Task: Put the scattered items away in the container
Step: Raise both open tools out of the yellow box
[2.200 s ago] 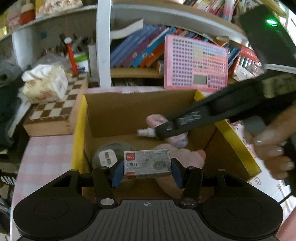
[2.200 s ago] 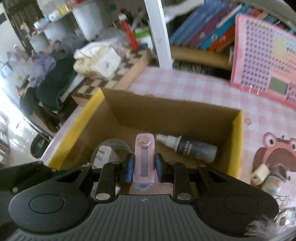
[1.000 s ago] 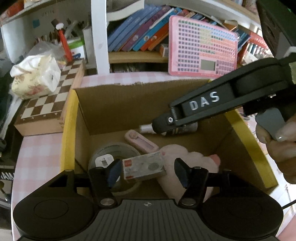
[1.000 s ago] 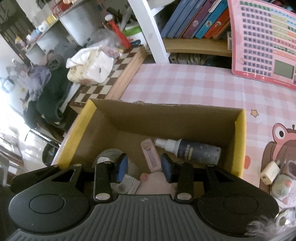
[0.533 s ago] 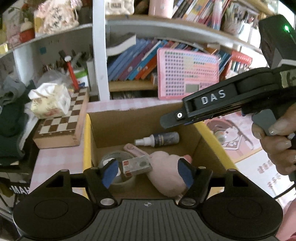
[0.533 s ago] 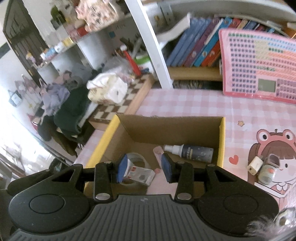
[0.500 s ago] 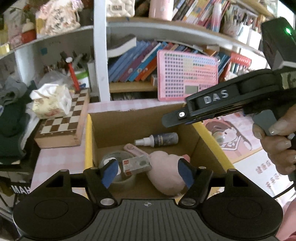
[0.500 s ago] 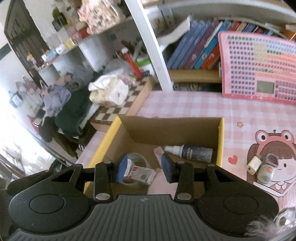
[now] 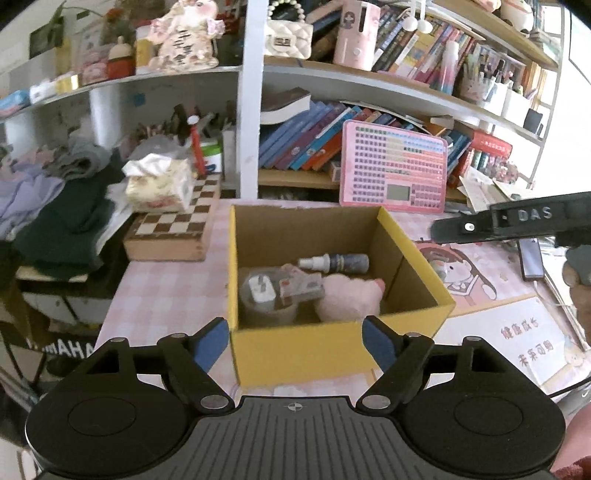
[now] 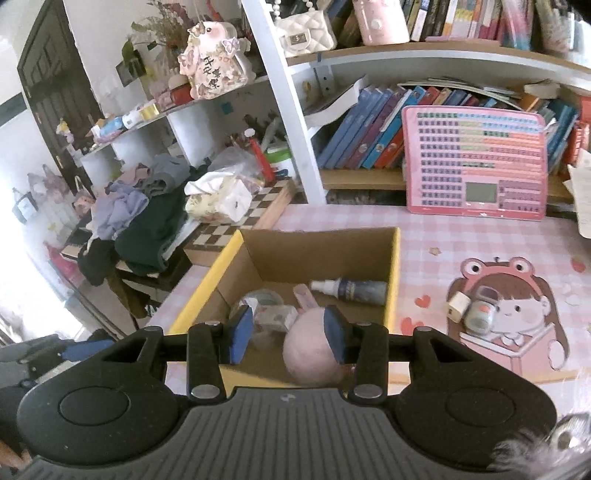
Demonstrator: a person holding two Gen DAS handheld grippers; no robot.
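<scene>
A table [image 10: 480,236] under a pink checked cloth carries a yellow-rimmed cardboard box [image 10: 394,266]. Left of the box lies a wooden chessboard [image 9: 173,229], with a tissue pack [image 9: 159,184] on top. Behind the box a pink keyboard toy [image 10: 472,166] leans upright. Right of the box, on a cartoon-girl mat [image 10: 517,306], sit a small cream cube [image 10: 457,305] and a small grey gadget [image 10: 480,310], touching.

A pink number board [image 9: 393,166] propped against leaning books [image 9: 306,142], a chessboard box [image 9: 173,229] topped by a tissue pack [image 9: 159,182], clothes [image 10: 147,214] piled at the left, a white bag [image 10: 304,27] kept on the shelf
</scene>
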